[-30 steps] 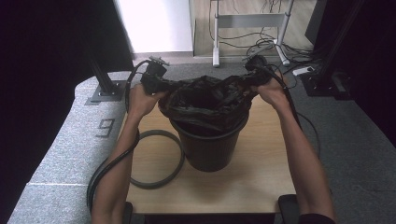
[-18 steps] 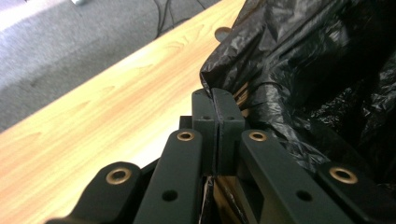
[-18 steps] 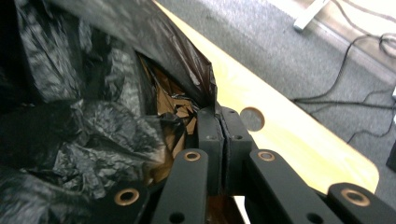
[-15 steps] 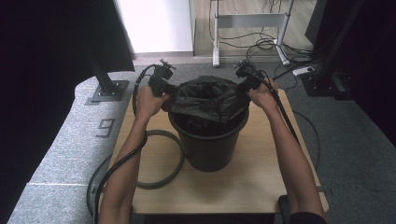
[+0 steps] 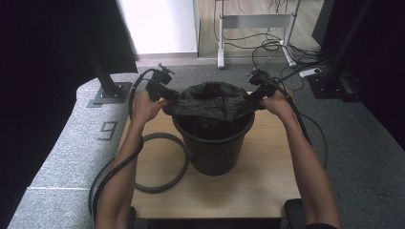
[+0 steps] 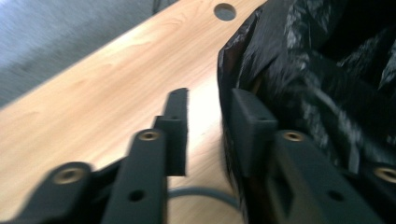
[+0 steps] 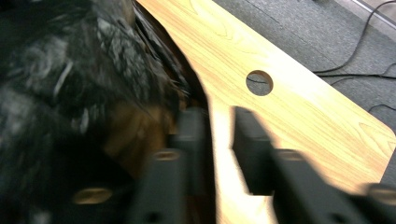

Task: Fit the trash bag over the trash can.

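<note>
the left gripper (image 6: 203, 119) has its jaws parted with a clear gap of bare wood showing between them; the black bag (image 6: 317, 88) lies against the outer face of one jaw, not inside the gap. the right gripper (image 7: 219, 135) also has its jaws apart, with light wood visible between them, and the bag's crumpled edge (image 7: 84, 70) sits just beside the nearer jaw, touching or almost touching it; the blur makes it hard to tell which.

from the high view, the left gripper (image 5: 160, 88) and right gripper (image 5: 258, 86) sit at opposite sides of the bag's mouth (image 5: 210, 102), which is draped over the rim of a black bucket (image 5: 215, 152). the bucket stands toward the far edge of the wooden table (image 5: 267, 191), roughly centred between its left and right edges. a grey hoop (image 5: 165, 164) lies flat on the table's left part, just beside the bucket. a round hole (image 7: 259, 82) pierces the table near its far edge.
</note>
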The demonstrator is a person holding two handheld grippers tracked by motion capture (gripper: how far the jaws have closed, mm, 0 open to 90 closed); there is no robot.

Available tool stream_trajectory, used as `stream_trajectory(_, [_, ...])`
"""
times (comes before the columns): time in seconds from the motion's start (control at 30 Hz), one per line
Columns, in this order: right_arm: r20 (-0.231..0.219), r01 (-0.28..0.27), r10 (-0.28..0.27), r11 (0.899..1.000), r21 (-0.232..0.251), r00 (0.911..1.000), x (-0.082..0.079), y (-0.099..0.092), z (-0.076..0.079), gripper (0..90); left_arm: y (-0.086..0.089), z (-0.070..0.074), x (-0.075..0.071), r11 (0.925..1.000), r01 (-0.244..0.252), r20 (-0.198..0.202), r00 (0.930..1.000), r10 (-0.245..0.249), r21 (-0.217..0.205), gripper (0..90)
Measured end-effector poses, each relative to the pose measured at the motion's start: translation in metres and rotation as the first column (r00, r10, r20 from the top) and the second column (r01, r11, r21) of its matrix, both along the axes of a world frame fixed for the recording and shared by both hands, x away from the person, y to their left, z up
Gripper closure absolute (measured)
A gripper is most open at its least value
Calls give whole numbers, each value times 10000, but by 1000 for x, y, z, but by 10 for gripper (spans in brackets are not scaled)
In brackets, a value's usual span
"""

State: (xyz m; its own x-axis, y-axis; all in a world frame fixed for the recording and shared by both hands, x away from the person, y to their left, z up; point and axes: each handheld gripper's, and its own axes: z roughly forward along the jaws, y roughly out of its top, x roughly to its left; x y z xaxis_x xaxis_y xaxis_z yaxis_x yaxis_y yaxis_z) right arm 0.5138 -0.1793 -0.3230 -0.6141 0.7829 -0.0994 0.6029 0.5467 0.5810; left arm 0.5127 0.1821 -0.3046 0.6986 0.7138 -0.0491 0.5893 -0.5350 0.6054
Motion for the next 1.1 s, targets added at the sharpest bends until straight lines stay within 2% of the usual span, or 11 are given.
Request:
stream_trajectory(0.07, [54,-18,17,9999,140,10000,-4,-6,4,531,8,4,-7,9999,124,183,9998,-125,51,603])
stream_trajectory(0.13, [169,-71,62,9985,539,9998,-10,-13,10,405,16,8,-14,9991,311,101,9995,-308,-286,550])
stream_trajectory(0.2, [348,-71,39,9956,932,9994,-17,-18,16,367,22,11,-22,9981,467,155,9988,-461,-413,532])
stream_trajectory(0.3, [438,-98,49,9937,1120,9990,-27,-25,20,314,30,10,-36,9966,704,108,9975,-700,-427,523])
stream_trajectory(0.4, [406,-306,237,9835,1782,9989,-37,-34,22,312,37,8,-47,9931,965,106,9953,-960,-662,510])
stream_trajectory(0.47, [428,-402,324,9801,1942,9986,-42,-38,22,312,41,6,-55,9889,1152,210,9933,-1137,-943,516])
stream_trajectory(0.63, [618,-799,669,9674,2402,9958,-60,-45,25,311,46,3,-74,9797,1610,418,9867,-1571,-1191,510])
stream_trajectory(0.77, [910,-1191,990,9602,2525,9909,-76,-46,27,312,47,1,-85,9739,1874,556,9818,-1816,-1280,506])
stream_trajectory(0.93, [1220,-1811,1545,9508,2512,9804,-95,-44,29,318,47,-1,-99,9608,2361,614,9714,-2294,-1454,495])
stream_trajectory(1.0, [1346,-2134,1849,9460,2440,9735,-102,-43,29,327,45,-2,-104,9553,2552,655,9666,-2479,-1494,492])
stream_trajectory(1.1, [1465,-2589,2296,9382,2296,9622,-111,-40,30,354,42,-1,-112,9420,3003,710,9536,-2927,-1496,485])
